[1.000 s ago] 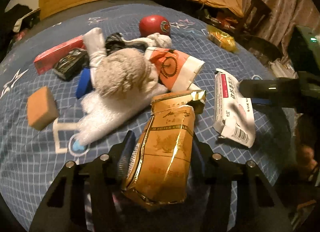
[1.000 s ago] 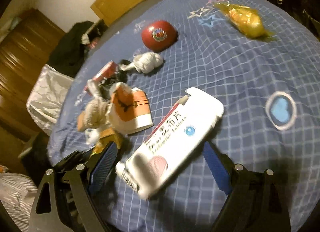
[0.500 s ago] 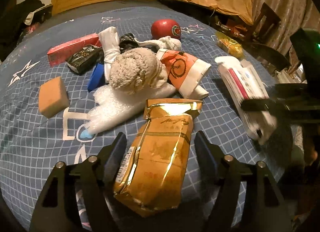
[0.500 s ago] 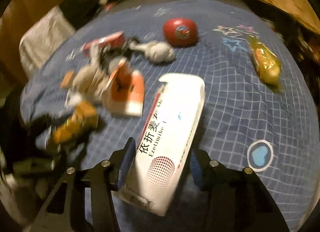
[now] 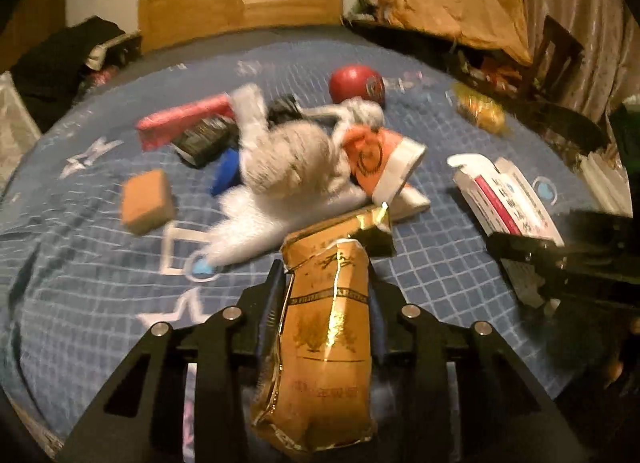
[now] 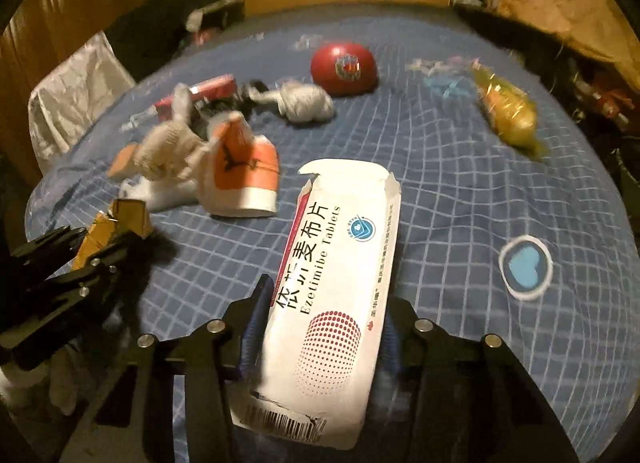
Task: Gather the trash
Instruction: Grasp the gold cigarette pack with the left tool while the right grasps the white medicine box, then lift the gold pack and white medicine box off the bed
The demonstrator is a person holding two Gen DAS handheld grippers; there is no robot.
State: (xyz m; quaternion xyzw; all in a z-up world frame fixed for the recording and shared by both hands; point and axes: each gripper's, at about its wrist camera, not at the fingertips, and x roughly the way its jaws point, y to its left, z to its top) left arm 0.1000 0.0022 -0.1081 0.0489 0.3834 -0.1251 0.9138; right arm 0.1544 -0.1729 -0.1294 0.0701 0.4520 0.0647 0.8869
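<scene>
My left gripper (image 5: 326,283) is shut on a crumpled gold cigarette pack (image 5: 326,339) and holds it above the blue bed cover; the pack also shows in the right wrist view (image 6: 114,231). My right gripper (image 6: 324,303) is shut on a white tablet box (image 6: 332,295) with red print, lifted off the bed; it shows at the right of the left wrist view (image 5: 504,199). More litter lies on the bed: an orange-and-white paper cup (image 5: 384,159), a yellow wrapper (image 6: 508,111), a red carton (image 5: 184,123) and a black packet (image 5: 204,139).
A grey plush toy (image 5: 288,159), a red ball (image 6: 344,67), a knotted white cloth (image 6: 308,101), a tan sponge block (image 5: 146,205) and a blue lid (image 5: 226,171) lie on the bed. A wooden headboard (image 5: 240,3) stands behind. Cluttered furniture (image 5: 500,55) lines the right side.
Both grippers have closed on their items and lifted them off the bed. The right gripper swung round to face the headboard with the tablet box.
</scene>
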